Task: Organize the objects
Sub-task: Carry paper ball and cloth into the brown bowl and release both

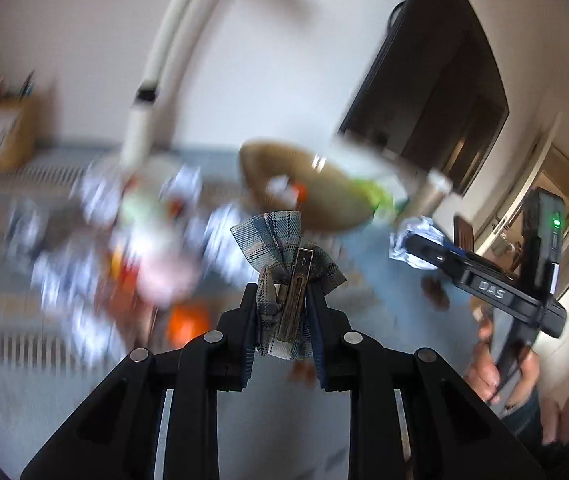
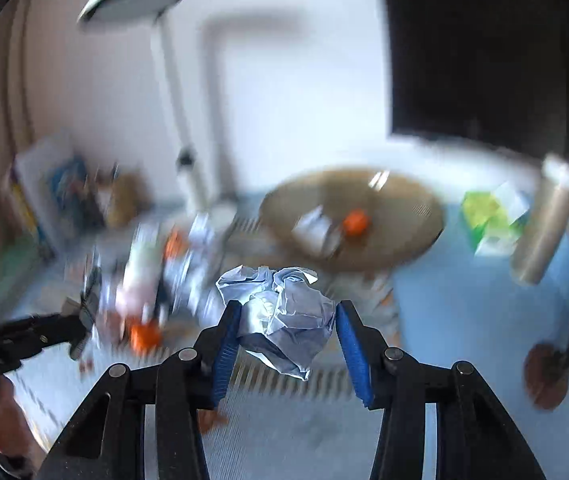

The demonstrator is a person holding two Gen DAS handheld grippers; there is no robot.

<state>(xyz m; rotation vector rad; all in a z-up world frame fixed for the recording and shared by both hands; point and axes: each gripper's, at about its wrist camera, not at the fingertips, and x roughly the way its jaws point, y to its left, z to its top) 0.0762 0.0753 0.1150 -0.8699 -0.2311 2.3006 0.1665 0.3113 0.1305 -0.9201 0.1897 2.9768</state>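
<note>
Left gripper (image 1: 284, 300): jaws clenched on a plaid bow hair clip (image 1: 290, 256), metal clasp facing the camera, fabric loops fanning out above the fingertips. Clip is lifted clear of the table, held up in front of the clutter.

Right gripper (image 2: 284, 316): blue pads (image 2: 226, 348) pressed against both sides of a crumpled pale blue paper ball (image 2: 284, 312); ball sits between the fingertips, raised off the surface. In the left wrist view the same gripper (image 1: 412, 246) shows at the right edge with the paper at its tip, and a hand (image 1: 496, 368) wrapped around its handle.

Table: light blue cloth (image 2: 464, 304) with striped bands. Background heavily motion-blurred. Far centre, a round tan basket (image 2: 396, 208) holding a white scrap and a small orange item (image 2: 355, 222). Right of the basket: a green and white box (image 2: 488, 216), then a metal cylinder (image 2: 544, 224), possibly a flask, blur prevents a firm call. Left half of the table: a loose pile of white, blue and orange pieces (image 1: 124, 248), individual items not resolvable.

Far left: books and a brown holder (image 1: 12, 136) against the wall. A white desk lamp (image 2: 140, 0) stands behind the pile. Dark screen (image 1: 436, 80) at upper right
</note>
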